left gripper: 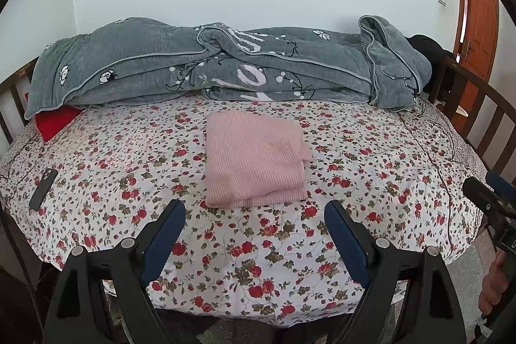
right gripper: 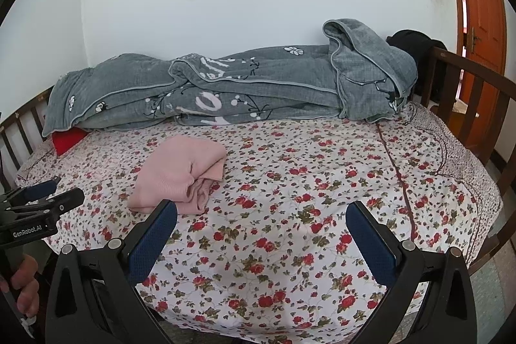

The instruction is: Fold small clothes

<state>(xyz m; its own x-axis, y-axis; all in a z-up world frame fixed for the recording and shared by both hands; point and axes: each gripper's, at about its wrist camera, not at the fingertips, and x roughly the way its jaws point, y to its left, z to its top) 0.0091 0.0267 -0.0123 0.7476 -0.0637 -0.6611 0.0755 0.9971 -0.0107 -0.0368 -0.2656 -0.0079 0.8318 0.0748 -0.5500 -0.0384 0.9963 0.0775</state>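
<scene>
Left wrist view:
Pink top [left gripper: 254,158]: soft ribbed knit, folded into a square, lying mid-bed on the flowery sheet [left gripper: 371,170].
Left gripper [left gripper: 254,213]: spread wide, holding nothing.
Blanket [left gripper: 225,66]: gray, fluffy, bunched by the wall.

Right wrist view:
Right gripper [right gripper: 261,215]: spread wide, holding nothing, with the top off to its left.

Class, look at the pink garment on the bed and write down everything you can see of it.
The pink garment is a soft, finely ribbed knit, pale pink all over. It lies folded into a rough rectangle of several layers, with a cuff or hem poking out at one side and loose folds showing along the right-wrist view's near edge. It rests flat on the floral sheet, near the middle of the bed. Nothing else touches it; both grippers are clear of it.
</scene>
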